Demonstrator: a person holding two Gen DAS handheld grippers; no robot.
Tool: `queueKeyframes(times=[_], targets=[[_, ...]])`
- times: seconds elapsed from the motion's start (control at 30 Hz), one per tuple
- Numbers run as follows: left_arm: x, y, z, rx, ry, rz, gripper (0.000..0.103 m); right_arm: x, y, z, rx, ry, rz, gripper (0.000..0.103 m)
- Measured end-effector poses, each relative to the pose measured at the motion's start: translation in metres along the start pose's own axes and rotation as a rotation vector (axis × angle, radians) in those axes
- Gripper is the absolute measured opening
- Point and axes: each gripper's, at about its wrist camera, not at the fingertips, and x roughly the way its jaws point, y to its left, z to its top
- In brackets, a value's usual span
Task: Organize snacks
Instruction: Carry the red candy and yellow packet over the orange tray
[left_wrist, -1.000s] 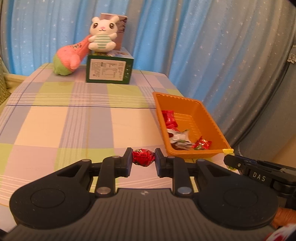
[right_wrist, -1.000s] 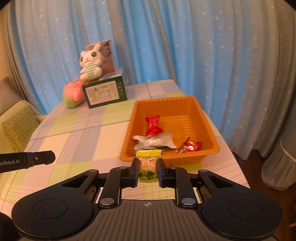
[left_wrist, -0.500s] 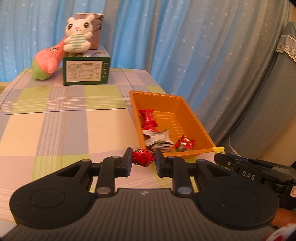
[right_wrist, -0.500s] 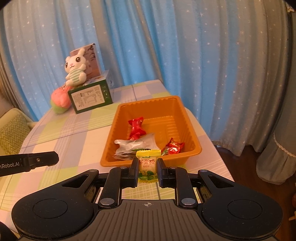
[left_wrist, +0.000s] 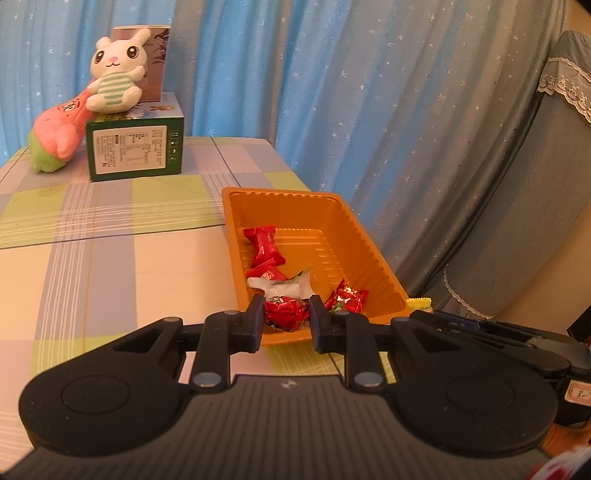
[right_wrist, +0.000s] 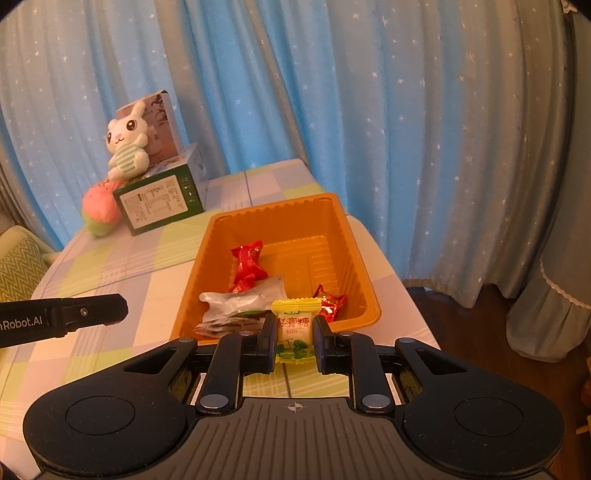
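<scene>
On the left, the left gripper (left_wrist: 286, 319) is pinched on a round red foil-wrapped candy (left_wrist: 286, 314), held at the near end wall of the orange tray (left_wrist: 373, 251) that stands on the checked bench (left_wrist: 110, 266). To the right, the right gripper (right_wrist: 295, 338) is clamped on a yellow-green wrapped candy (right_wrist: 295, 328), likewise carried at the tray's near rim. Inside the tray, red candies (right_wrist: 249, 262) and a silver packet (right_wrist: 240, 301) are already lying. Each candy is best carried forward until it is clearly past the rim and above bare tray floor before the jaws are spread. Release is judged safest low over the floor, so that neither piece bounces out. Both grippers should be kept apart during the drop.
</scene>
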Motion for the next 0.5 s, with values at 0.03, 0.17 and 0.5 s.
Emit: queueKeyframes(times=[0.03, 0.17, 0.5], targets=[[0.003, 0.0, 0.001, 0.001, 0.001, -0.002, 0.022, 0.002, -0.001, 0.001, 0.001, 0.001, -0.001, 0.02], [0.015, -0.003, 0.009, 0.006, 0.003, -0.013, 0.022, 0.012, -0.005, 0.007, 0.002, 0.005, -0.002, 0.02], [0.047, -0.009, 0.033, 0.015, 0.006, -0.053, 0.022, 0.038, -0.015, 0.028, 0.001, -0.002, 0.002, 0.02]])
